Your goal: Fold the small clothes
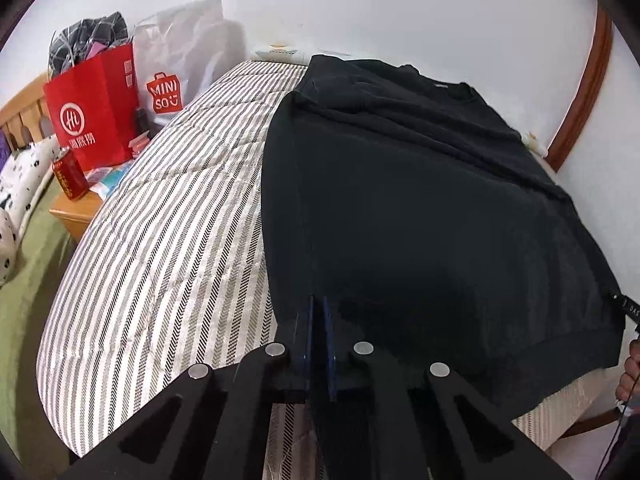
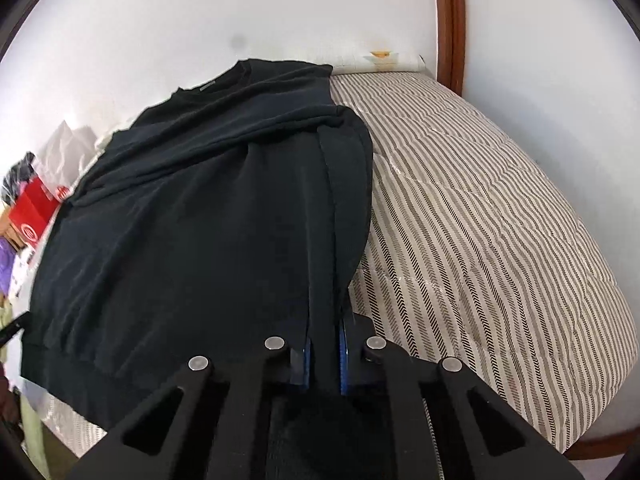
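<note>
Black sweater (image 1: 420, 200) lies spread on the striped mattress (image 1: 160, 240), its neckline toward the white wall (image 1: 360, 8) and its ribbed hem toward both grippers. 1 sleeve is folded across the chest, forming a diagonal ridge below the collar.

The left gripper (image 1: 319, 344) sits at the garment's near left corner. Its 2 blue-edged fingers (image 1: 308, 340) stand almost together, and dark fabric from the left side seam runs down between them, so it is clamped on the sweater's edge. The rest of the garment spreads ahead and to the right of this gripper, while bare striped mattress lies to its left.

The right gripper (image 2: 325, 352) holds the opposite near corner. Its blue fingers (image 2: 343, 356) are closed on a strip of black cloth (image 2: 324, 240) that rises between them and continues forward along the right side seam. From this view the sweater's body (image 2: 180, 220) lies ahead and to the left, and open mattress (image 2: 500, 220) stretches to the right.

At the far left of the bed, a red paper bag (image 1: 96, 108) and a white Miniso bag (image 1: 172, 80) stand on a wooden nightstand (image 1: 76, 216), with a red can (image 1: 70, 178) just in front of them. A brown wooden frame (image 2: 450, 20) runs up the wall beyond the mattress.
</note>
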A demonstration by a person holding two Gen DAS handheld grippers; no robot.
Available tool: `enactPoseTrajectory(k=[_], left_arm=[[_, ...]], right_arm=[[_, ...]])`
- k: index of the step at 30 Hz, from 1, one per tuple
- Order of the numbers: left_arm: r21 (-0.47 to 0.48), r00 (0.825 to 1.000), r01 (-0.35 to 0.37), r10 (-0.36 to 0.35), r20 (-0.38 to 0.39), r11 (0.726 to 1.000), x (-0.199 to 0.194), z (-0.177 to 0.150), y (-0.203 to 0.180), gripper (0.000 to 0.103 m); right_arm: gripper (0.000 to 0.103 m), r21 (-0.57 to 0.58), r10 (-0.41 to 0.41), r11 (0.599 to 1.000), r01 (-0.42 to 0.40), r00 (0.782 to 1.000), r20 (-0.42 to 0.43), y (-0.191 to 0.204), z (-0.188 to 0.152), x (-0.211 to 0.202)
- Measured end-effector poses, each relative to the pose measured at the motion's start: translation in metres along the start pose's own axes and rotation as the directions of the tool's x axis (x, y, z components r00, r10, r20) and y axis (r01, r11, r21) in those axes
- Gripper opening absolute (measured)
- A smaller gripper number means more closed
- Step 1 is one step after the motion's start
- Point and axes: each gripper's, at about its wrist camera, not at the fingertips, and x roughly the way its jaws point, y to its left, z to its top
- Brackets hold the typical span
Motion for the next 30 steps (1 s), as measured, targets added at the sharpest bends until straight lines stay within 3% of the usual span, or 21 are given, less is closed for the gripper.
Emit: enactPoseTrajectory(k=[9, 19, 30], left_arm=[[-0.072, 0.987, 0.152, -0.147, 0.063, 0.986, -0.042, 0.005, 0.027, 0.004], [-0.082, 0.974, 0.207, -0.197, 0.113, 0.975, -0.059, 0.029, 0.03, 0.004], [-0.027, 0.964, 0.176, -0.167, 0.208, 0.984, -0.072, 0.087, 0.005, 0.003]], right_arm=[[0.009, 0.003, 0.072, 0.997, -0.073, 0.996, 0.048, -0.003, 0.004, -0.041], [0.009, -0.003, 0.102, 0.995, -0.102, 0.991, 0.085, 0.0, 0.023, -0.06], [0.009, 0.004, 0.145, 0.989, -0.148, 0.973, 0.178, 0.005, 0.073, -0.07]])
